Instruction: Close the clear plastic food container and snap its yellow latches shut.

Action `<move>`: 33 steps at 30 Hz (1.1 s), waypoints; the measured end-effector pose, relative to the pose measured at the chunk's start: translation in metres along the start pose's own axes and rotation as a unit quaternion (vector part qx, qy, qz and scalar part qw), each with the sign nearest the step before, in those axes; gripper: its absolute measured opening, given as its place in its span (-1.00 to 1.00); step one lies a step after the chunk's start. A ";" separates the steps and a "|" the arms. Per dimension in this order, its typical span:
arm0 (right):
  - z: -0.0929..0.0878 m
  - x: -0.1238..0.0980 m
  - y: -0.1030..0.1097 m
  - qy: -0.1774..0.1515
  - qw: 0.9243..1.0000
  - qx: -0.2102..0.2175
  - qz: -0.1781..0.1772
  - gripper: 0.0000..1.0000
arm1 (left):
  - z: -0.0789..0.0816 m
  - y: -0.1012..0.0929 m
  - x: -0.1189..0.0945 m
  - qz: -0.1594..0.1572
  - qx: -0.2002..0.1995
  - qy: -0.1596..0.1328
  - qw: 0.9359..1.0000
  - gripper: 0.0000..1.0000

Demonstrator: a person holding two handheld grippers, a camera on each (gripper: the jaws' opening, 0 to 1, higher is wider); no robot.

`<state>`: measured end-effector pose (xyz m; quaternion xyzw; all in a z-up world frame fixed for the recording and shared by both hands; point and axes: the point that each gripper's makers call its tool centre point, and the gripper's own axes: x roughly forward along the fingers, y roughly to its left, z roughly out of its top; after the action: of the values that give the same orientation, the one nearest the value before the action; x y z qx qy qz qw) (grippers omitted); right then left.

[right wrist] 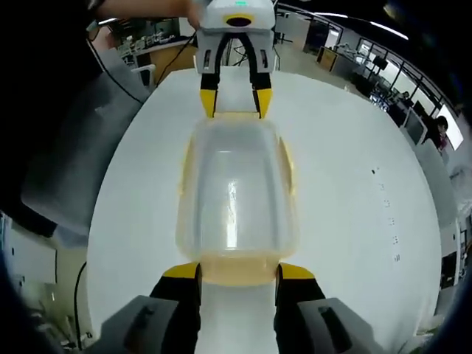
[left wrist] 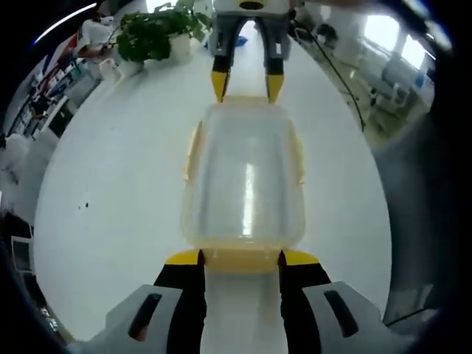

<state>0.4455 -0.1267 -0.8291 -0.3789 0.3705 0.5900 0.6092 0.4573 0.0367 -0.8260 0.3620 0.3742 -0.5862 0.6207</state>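
No readable text anywhere.
Container (left wrist: 244, 184), grippers & table (left wrist: 110, 214) carry no labels, brands or nos. I can make out; shelves in the background too blurred to read, both views.

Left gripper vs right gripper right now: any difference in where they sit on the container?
The left gripper and the right gripper sit at opposite short ends of the container. Both stand open, jaws straddling a yellow end latch. Beyond the right gripper are potted plants; beyond the left gripper, a person's hand.
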 end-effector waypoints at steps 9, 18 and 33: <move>0.004 0.006 0.000 -0.001 1.000 -0.005 0.005 -0.27 | -0.006 0.000 -0.002 0.000 -0.005 -0.022 1.000 -0.28; 0.009 0.009 0.000 -0.010 1.000 -0.012 0.003 -0.27 | -0.017 -0.003 0.004 0.003 0.004 -0.004 1.000 -0.27; 0.012 -0.006 0.000 -0.036 0.999 0.016 -0.003 -0.11 | -0.024 -0.006 -0.022 0.027 -0.054 -0.063 0.996 -0.08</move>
<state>0.4456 -0.1187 -0.8191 -0.3486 0.3563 0.5957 0.6298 0.4494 0.0677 -0.8179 0.3004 0.3553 -0.5700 0.6772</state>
